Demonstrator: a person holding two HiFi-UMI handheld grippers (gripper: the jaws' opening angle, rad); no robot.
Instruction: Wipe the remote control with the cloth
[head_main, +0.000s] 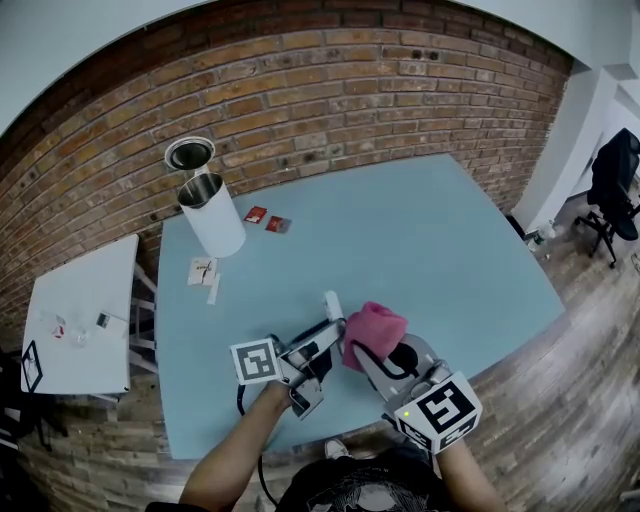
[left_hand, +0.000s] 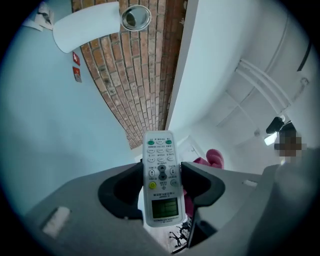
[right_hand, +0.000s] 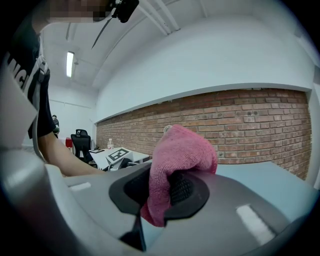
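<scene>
A white remote control (left_hand: 161, 175) with a small green screen sits lengthwise between the jaws of my left gripper (left_hand: 161, 171), which is shut on its sides. In the head view the remote (head_main: 331, 303) sticks out of the left gripper (head_main: 320, 338) above the near part of the light blue table (head_main: 430, 250). My right gripper (right_hand: 167, 186) is shut on a pink cloth (right_hand: 181, 152), which bunches up over the jaws. The cloth (head_main: 375, 328) hangs just right of the remote, close beside it; I cannot tell whether they touch. The cloth (left_hand: 214, 157) also peeks past the left jaws.
A white cylinder with a metal rim (head_main: 212, 215) stands at the table's far left, with a round metal lid (head_main: 189, 153) behind it. Two red packets (head_main: 267, 219) and paper slips (head_main: 203, 271) lie nearby. A small white table (head_main: 80, 315) stands to the left. A brick wall (head_main: 330, 90) runs behind.
</scene>
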